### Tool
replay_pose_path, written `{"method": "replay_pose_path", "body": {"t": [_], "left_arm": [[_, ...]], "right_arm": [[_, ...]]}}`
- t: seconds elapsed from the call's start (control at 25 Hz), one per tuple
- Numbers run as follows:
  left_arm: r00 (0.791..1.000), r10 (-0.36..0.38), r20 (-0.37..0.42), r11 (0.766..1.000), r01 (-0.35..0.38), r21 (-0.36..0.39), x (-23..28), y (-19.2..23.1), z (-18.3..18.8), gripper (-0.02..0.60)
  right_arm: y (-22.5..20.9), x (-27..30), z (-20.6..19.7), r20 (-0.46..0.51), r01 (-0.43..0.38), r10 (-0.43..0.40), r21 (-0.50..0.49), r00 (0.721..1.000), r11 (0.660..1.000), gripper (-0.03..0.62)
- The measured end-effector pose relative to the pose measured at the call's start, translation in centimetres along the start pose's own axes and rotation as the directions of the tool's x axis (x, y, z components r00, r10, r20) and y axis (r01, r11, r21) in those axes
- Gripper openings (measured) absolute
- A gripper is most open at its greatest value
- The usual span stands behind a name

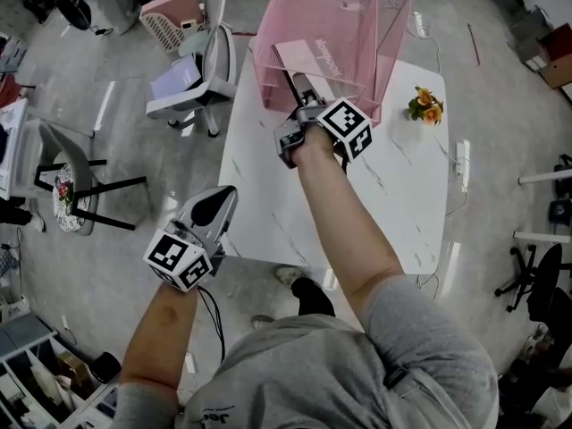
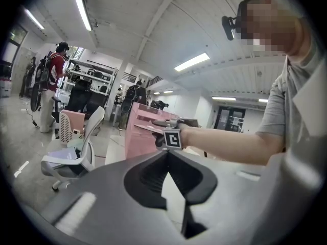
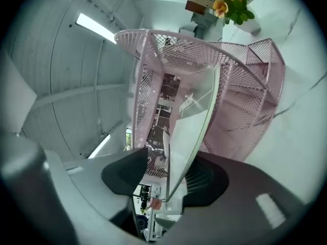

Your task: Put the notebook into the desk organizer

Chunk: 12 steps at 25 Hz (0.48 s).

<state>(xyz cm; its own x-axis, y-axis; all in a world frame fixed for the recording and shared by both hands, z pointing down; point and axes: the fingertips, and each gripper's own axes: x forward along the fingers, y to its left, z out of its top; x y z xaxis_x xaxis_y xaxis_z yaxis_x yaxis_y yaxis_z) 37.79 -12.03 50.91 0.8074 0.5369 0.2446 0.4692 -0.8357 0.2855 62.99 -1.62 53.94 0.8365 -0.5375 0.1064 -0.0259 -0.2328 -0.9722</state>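
Observation:
The pink mesh desk organizer [image 1: 357, 21] stands at the far edge of the white marble table [image 1: 411, 186]. A thin notebook [image 1: 308, 57] with a pale pink cover sits tilted at the organizer's near wall. My right gripper [image 1: 299, 86] reaches in just behind it. In the right gripper view the notebook [image 3: 193, 119] runs edge-on between the jaws into the organizer [image 3: 250, 96]. It rests against the right jaw, and mesh shows through a gap beside the left jaw, so my right gripper [image 3: 168, 175] is open. My left gripper [image 1: 222, 202] hangs off the table's near left edge. Its tips [image 2: 166, 154] meet on nothing.
A small pot of orange flowers [image 1: 425, 105] stands on the table right of the organizer. A power strip [image 1: 462, 164] hangs at the right edge. A white office chair [image 1: 201, 70] stands left of the table. A person [image 2: 56, 70] stands far off in the room.

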Motion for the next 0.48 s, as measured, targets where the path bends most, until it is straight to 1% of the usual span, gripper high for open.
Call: {"method": "replay_pose_path", "body": {"t": [0.12,0.24,0.36,0.48], "left_arm": [[1.000,0.005,-0.006,1.000,-0.005,-0.005,-0.2,0.0,-0.3,0.057],[1.000,0.010,-0.009,1.000,-0.010,-0.010,-0.6,-0.2,-0.6,0.057],[1.000,0.018,-0.012,1.000,-0.018,-0.017,-1.0,-0.2,-0.9,0.057],[1.000,0.026,-0.015,0.999,-0.027,-0.025,-1.4,-0.3,-1.3,0.057]], "right_arm": [[0.0,0.0,-0.5,-0.060,0.008,-0.007,0.016,0.998,1.000,0.211],[0.1,0.1,-1.0,-0.113,0.017,-0.017,0.001,0.993,1.000,0.238],[0.4,0.0,-1.2,-0.140,-0.002,0.002,-0.005,0.990,1.000,0.259],[0.2,0.0,-1.7,-0.176,-0.021,0.021,0.003,0.984,1.000,0.299]]}}
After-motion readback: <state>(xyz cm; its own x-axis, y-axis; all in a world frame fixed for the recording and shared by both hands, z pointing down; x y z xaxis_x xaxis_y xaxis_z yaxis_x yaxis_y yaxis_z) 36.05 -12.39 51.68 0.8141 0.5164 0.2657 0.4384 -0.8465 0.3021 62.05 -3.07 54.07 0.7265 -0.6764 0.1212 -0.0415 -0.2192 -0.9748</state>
